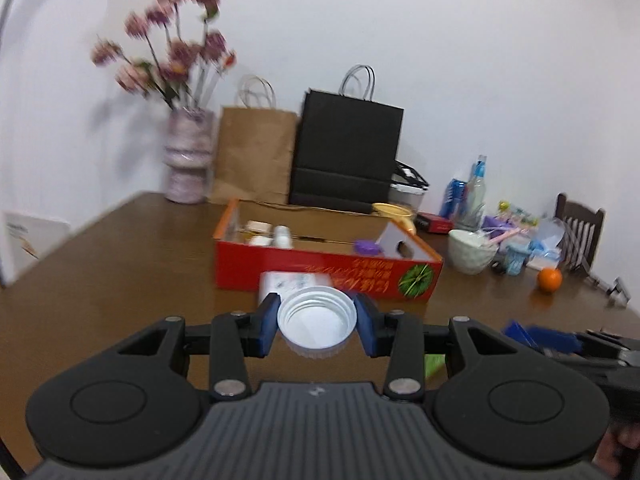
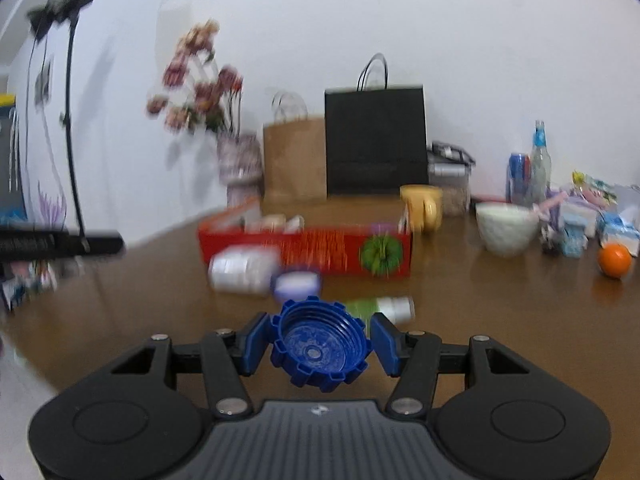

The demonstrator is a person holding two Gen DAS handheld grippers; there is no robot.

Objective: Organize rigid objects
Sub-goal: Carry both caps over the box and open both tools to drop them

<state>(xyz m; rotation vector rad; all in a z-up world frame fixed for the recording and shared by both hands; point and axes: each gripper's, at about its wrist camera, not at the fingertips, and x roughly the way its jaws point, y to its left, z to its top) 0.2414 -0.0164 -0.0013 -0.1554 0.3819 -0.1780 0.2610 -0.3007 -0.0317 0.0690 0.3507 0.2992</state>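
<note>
Left tongs [image 1: 317, 322] clamped on a white screw cap [image 1: 317, 318], open side facing the camera, both blue pads pressing its rim; right tongs [image 2: 320, 344] clamped on a blue notched cap [image 2: 320, 350], open side up and tilted toward the camera, pads against its toothed edge; both held above the brown bench [image 1: 120, 264]; straight ahead of the left tongs a white box-like item [image 1: 294, 282], blurred, just in front of the red cardboard box [image 1: 320, 268]; inside that box small white bottles [image 1: 282, 236] at its left end, a purple lid [image 1: 366, 247] toward the right; ahead of the right tongs a white bottle lying on its side [image 2: 244, 268], a pale purple jar [image 2: 298, 283] just beside it, a green-and-white tube [image 2: 384, 307] ahead-right; further right a pale bowl [image 2: 508, 230] and an orange [image 2: 615, 261]; yellow mug [image 2: 424, 206] behind the red box; paper bags and a flower vase [image 1: 188, 160] far ahead by the wall.
</note>
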